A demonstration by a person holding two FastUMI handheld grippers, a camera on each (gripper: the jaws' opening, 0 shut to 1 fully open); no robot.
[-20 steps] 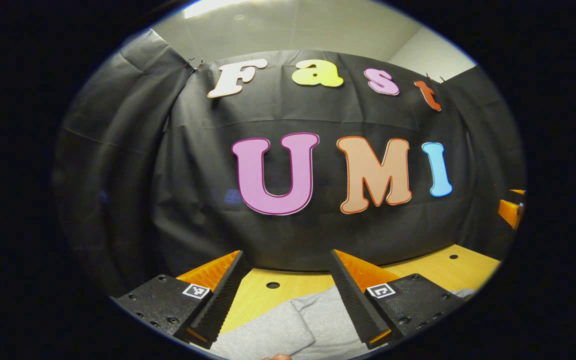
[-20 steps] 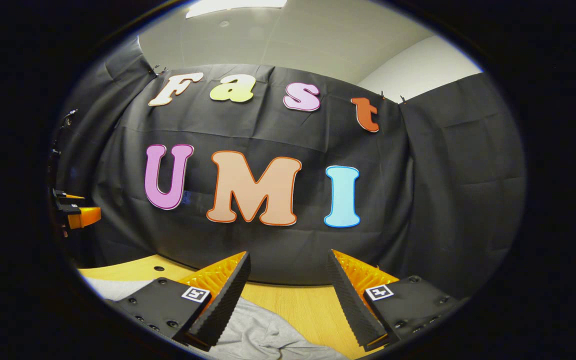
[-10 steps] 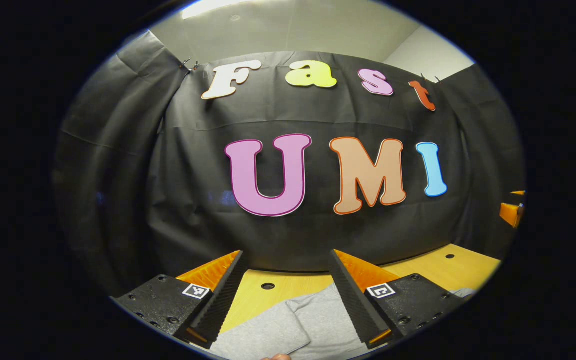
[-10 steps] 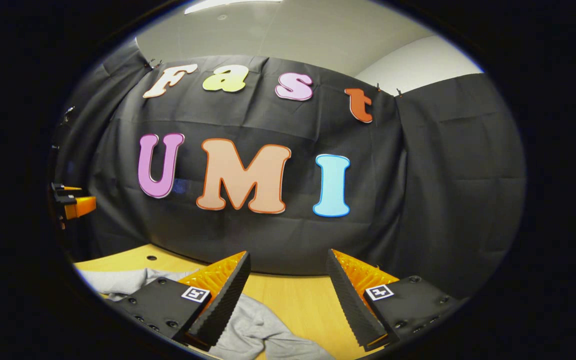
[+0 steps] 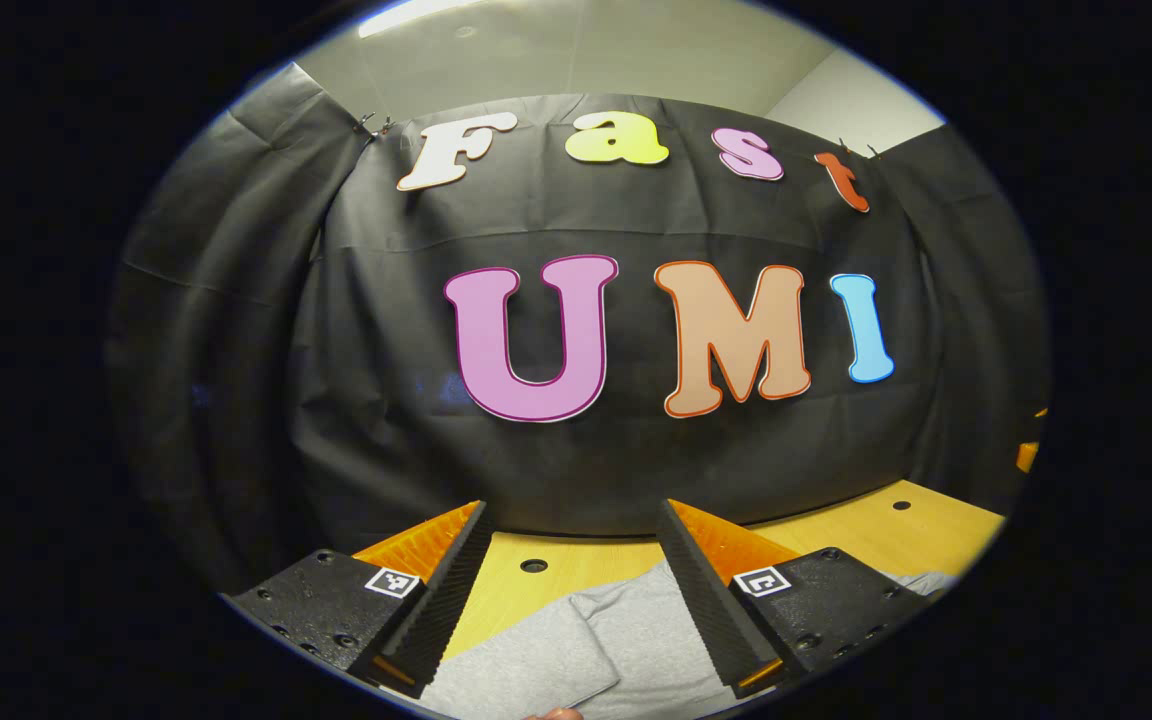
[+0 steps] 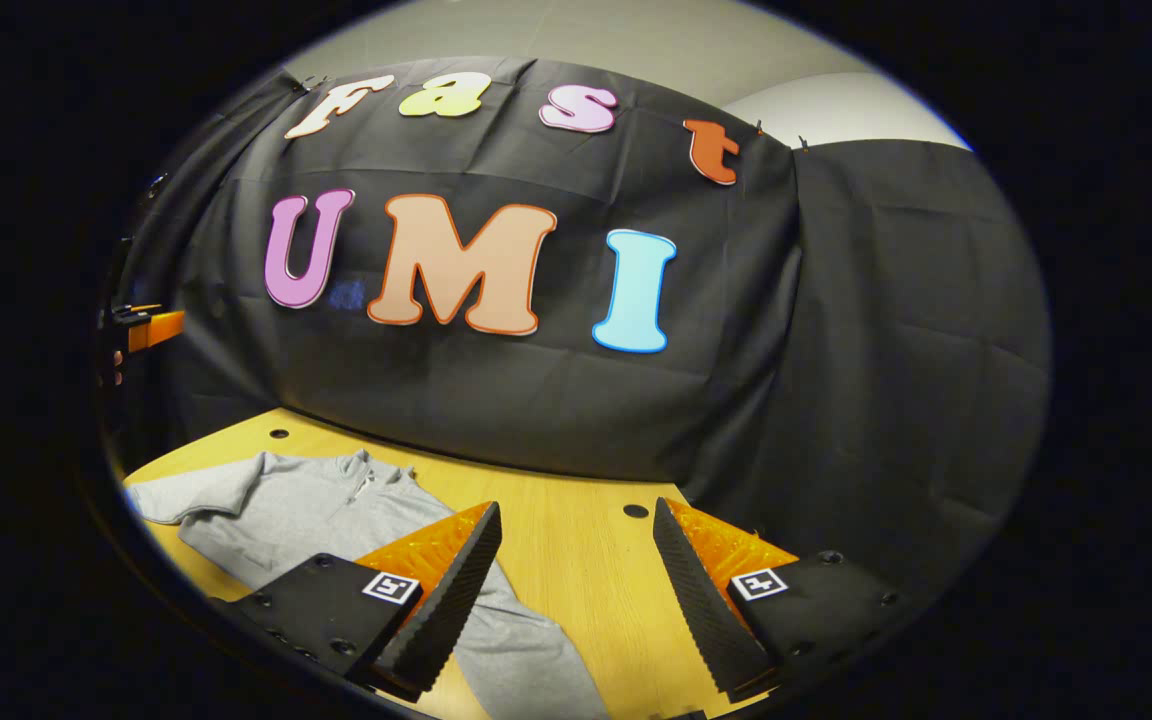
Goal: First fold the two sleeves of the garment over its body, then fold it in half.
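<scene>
A grey long-sleeved garment (image 6: 306, 510) lies flat on the wooden table (image 6: 586, 560), collar toward the booth wall. In the right gripper view one sleeve (image 6: 526, 655) runs down past my right gripper (image 6: 576, 585), which hangs open above the table with nothing between its fingers. In the left gripper view the grey garment (image 5: 596, 640) lies below my left gripper (image 5: 576, 585), also open and holding nothing; a folded edge of cloth shows between its fingers. My left gripper (image 6: 141, 325) shows far off at the left edge of the right gripper view.
The table (image 5: 896, 530) has small round holes (image 5: 533, 566) and ends at the black cloth wall behind it. Bare wood lies right of the garment in the right gripper view. A fingertip (image 5: 551, 714) peeks in at the bottom of the left gripper view.
My right gripper's view has tipped downward, bringing the garment's collar and body into sight. The left gripper has barely shifted. Both stay open.
</scene>
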